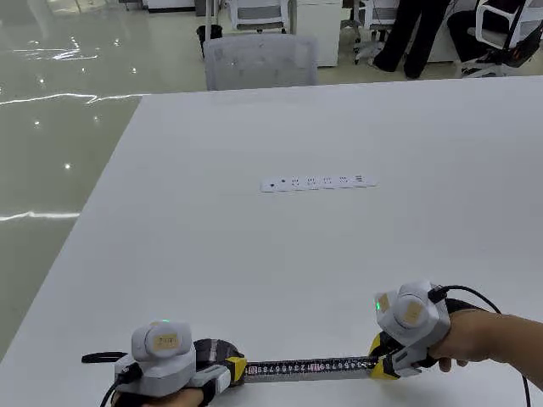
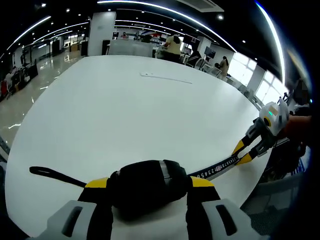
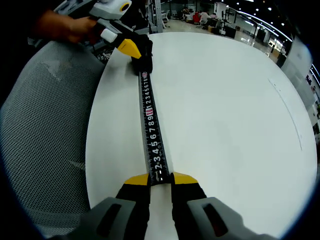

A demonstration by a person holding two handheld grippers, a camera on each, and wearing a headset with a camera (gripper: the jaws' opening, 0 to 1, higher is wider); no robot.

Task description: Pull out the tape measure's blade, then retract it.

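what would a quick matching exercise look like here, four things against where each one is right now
Things
1. tape measure case
2. blade
3. power strip
4. black strap

Places
a. flat on the middle of the table
b. clamped by the left gripper
c. trailing on the table, on the case's side away from the blade
d. stretched out, tip pinched by the right gripper

Pairs: 1-b, 2-d, 3-a, 4-c

Place: open-plan office
Bench: wide white bench (image 1: 212, 254) with power strip (image 1: 318, 181)
Far side: mesh chair (image 1: 260, 61), glossy floor (image 1: 68, 85)
Ceiling: light strips (image 2: 145, 4)
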